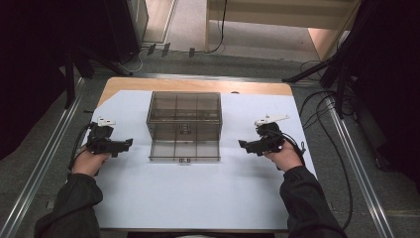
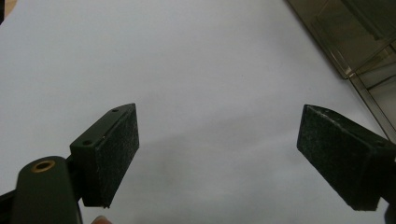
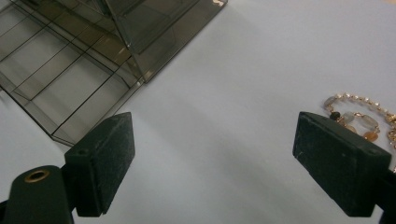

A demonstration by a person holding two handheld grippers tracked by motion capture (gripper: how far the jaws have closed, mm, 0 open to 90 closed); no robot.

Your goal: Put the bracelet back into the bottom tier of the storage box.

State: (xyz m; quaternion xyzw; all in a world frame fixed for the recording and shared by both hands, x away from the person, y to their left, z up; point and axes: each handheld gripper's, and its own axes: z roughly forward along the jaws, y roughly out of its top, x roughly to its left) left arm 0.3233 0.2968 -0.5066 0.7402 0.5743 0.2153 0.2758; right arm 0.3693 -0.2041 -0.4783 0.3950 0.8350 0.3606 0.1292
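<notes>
A smoky see-through box (image 1: 184, 115) with several compartments stands mid-table, and its shallow divided drawer (image 1: 184, 150) is pulled out toward me. My left gripper (image 1: 128, 144) rests on the white sheet to the left of the drawer and points at it. Its jaws are open and hold nothing (image 2: 218, 111), and the box corner (image 2: 355, 42) lies off to the upper right. My right gripper (image 1: 242, 145) sits to the right of the drawer, open with nothing between its jaws (image 3: 215, 116). A beaded gold-link bracelet (image 3: 359, 116) lies on the sheet beside the right jaw. The drawer (image 3: 65, 88) lies at the upper left.
A white sheet (image 1: 198, 193) covers most of the wooden tabletop (image 1: 198, 84). Cables (image 1: 322, 129) trail off the table's right side. Metal rails (image 1: 44, 158) run along both sides of the table, and dark stands rise at the back corners.
</notes>
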